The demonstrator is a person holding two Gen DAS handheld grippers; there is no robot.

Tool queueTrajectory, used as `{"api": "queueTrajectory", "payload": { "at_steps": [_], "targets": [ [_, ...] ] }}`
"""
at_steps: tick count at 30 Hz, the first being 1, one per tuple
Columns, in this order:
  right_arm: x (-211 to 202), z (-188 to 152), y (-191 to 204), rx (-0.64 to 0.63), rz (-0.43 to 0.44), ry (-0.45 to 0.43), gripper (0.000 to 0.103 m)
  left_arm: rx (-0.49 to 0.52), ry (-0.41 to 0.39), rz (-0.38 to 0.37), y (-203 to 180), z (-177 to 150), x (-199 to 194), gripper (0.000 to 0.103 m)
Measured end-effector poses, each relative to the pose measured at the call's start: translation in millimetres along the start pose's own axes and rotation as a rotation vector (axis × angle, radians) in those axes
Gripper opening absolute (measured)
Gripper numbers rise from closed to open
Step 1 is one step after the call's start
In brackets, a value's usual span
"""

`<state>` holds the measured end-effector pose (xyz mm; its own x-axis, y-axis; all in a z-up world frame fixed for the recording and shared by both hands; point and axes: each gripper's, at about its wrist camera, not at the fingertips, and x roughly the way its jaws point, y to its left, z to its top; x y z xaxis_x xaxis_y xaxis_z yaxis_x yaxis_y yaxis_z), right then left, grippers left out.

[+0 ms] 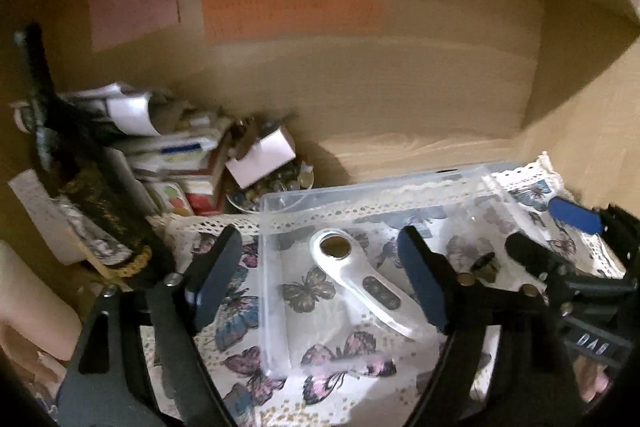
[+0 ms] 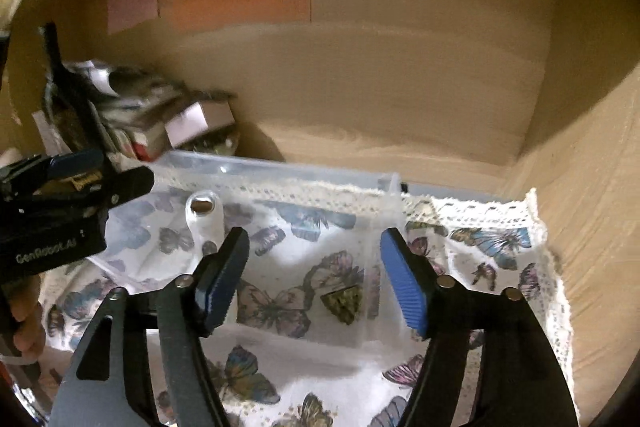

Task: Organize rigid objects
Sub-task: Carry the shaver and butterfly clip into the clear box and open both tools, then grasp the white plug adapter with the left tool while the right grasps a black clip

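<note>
A clutter pile (image 1: 168, 155) sits far left. The left hand-held gripper (image 1: 320, 279) hovers with fingers apart over a clear bin (image 1: 280, 203) holding a white opener (image 1: 360, 279). The right hand-held gripper (image 2: 314, 279), likewise apart, hangs above a dark stone (image 2: 346, 301) in the bin, on butterfly cloth (image 2: 492, 247).

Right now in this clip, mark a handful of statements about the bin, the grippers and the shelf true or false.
1. The clear plastic bin sits on a butterfly-print cloth. True.
2. A white opener-like tool lies inside the bin. True.
3. The left gripper is clamped on that tool. False: its jaws stand open, holding nothing.
4. The right gripper is open and empty. True.
5. The coloured paper notes lie in the bin. False: they are stuck to the back wall.
6. The clutter pile is to the bin's right. False: it is on its left.
</note>
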<state>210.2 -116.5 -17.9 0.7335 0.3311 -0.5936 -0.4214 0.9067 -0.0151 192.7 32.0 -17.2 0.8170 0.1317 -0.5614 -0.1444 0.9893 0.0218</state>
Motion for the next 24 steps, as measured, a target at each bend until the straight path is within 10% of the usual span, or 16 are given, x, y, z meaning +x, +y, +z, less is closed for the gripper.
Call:
{"api": "queueTrajectory", "payload": {
  "at_steps": [10,24],
  "targets": [
    [-65,-24,-2,0.023,0.0,-0.082,0.076,0.056,-0.034,-0.058,3,-37,-56,0.098],
    [-59,-92,3,0.055,0.04,0.065,0.077,0.051,0.21,-0.129,7,-116,-33,0.099]
  ]
}}
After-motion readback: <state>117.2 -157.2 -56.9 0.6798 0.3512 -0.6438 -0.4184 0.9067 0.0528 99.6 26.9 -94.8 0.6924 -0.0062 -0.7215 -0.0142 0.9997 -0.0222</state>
